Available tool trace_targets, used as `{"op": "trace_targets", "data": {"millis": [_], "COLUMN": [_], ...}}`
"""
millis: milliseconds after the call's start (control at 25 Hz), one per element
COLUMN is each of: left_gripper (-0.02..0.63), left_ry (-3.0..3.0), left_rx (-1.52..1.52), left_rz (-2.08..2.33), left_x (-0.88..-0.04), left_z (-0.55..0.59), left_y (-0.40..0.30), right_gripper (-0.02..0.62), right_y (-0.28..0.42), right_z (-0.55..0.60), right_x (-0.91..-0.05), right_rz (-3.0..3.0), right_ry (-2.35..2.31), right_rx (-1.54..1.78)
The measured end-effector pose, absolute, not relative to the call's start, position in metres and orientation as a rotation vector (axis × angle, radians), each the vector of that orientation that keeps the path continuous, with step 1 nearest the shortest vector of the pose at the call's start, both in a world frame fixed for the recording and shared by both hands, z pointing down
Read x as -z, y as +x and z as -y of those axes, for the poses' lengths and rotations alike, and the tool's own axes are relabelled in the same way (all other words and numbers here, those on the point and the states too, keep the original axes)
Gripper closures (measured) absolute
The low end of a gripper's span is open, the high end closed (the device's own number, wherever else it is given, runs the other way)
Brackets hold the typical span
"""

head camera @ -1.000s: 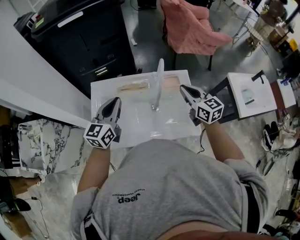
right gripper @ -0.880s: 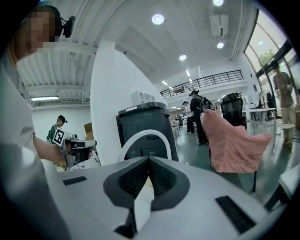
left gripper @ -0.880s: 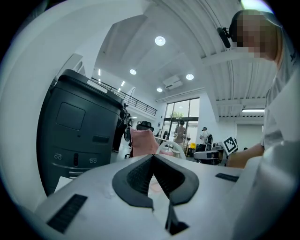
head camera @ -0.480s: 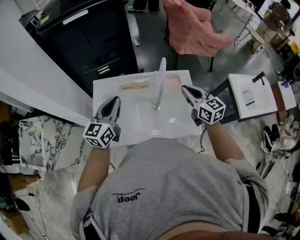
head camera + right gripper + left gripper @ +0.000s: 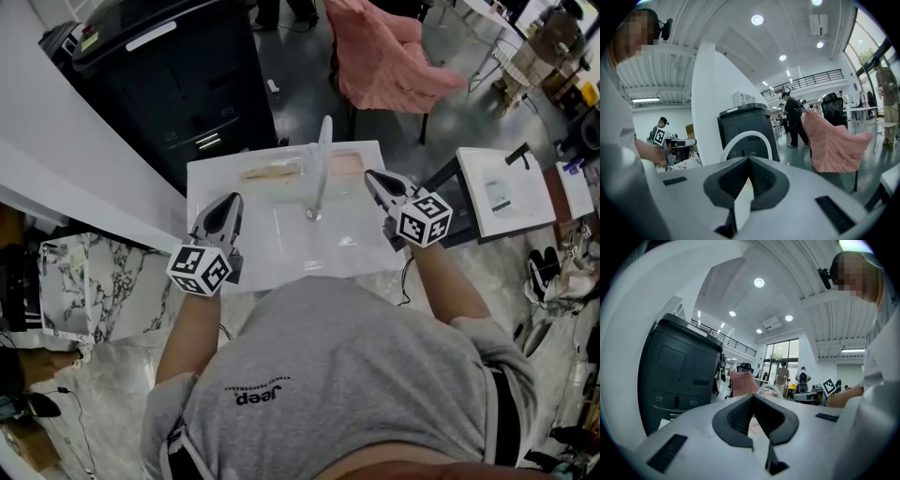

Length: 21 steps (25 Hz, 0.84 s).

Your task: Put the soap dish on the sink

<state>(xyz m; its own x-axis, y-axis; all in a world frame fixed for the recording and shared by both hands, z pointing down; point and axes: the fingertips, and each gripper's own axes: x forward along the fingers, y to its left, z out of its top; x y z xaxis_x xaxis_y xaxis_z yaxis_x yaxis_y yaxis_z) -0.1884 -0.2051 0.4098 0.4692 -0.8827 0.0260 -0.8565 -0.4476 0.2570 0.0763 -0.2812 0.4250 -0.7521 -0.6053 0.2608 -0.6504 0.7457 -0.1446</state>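
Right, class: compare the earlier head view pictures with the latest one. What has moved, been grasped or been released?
Nothing has visibly changed. The left gripper and the right gripper stay at either side of the sink, flanking the faucet, both shut and empty.

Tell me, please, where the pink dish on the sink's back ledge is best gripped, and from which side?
Probably its right-hand rim, coming from the right with the right gripper: the pink dish lies flat and low on the sink ledge, and the faucet blocks its left. The fingers are shut, so open them first.
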Motion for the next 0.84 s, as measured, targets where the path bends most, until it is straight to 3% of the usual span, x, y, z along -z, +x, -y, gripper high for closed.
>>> {"op": "trace_targets", "data": {"millis": [840], "left_gripper": [0.591], "left_ry": [2.490], "left_rx": [0.165], "left_rz": [1.495], "left_x": [-0.4103], "left_z": [0.2055], "left_y": [-0.1842], "right_gripper": [0.546], "right_y": [0.0761], "right_z": [0.2835], "right_x": [-0.4221], "right_rz": [2.747], "right_ry": [0.991], "right_rx": [-0.285]}}
